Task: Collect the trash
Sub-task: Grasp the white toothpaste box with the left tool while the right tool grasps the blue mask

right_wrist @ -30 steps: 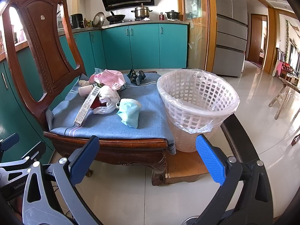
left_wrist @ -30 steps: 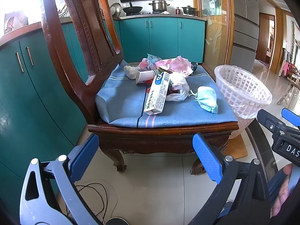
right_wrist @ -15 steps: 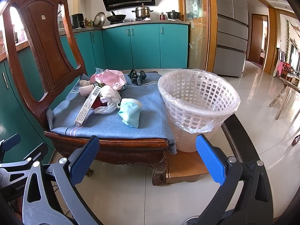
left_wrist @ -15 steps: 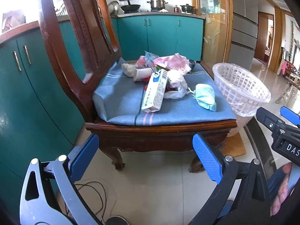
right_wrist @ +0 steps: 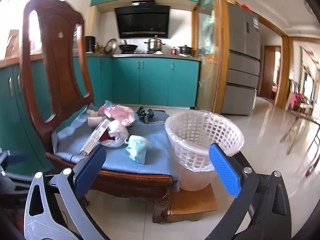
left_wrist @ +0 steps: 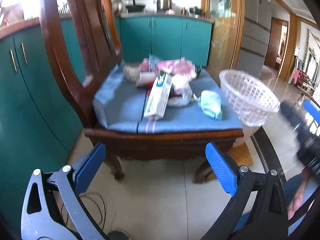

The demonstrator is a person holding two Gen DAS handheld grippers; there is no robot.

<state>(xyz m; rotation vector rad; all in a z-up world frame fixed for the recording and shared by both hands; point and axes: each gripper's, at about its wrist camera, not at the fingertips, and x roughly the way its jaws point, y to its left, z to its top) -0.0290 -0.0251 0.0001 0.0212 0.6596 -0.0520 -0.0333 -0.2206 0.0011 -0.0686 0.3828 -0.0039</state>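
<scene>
- While you hold both tools short of the dark carved wooden chair [right_wrist: 54,64], your left tongs [left_wrist: 156,168] stand wide apart with nothing between the blue pads, low in front of the seat edge.
- Your right tongs [right_wrist: 158,166] are likewise spread apart and empty, hovering before the chair's front corner and the bin.
- On the blue striped seat cushion [left_wrist: 124,108] lies the trash: a long white cardboard box with blue print [left_wrist: 159,98] resting on the heap, pointing toward the seat's front edge.
- Just beside it sits a crumpled white plastic bag [right_wrist: 117,134], and near that, apart from the heap, a bunched pale blue face mask [right_wrist: 137,148].
- Behind them lie a pink crumpled wrapper [right_wrist: 121,115], a pale paper cup on its side [right_wrist: 95,121] and a small dark crumpled item [right_wrist: 145,114] at the back.
- A white lattice plastic bin lined with a clear bag [right_wrist: 202,138] stands upright on a low wooden stool [right_wrist: 192,206], right beside the chair.
- Your hand [left_wrist: 300,196] shows at the left view's right edge.
</scene>
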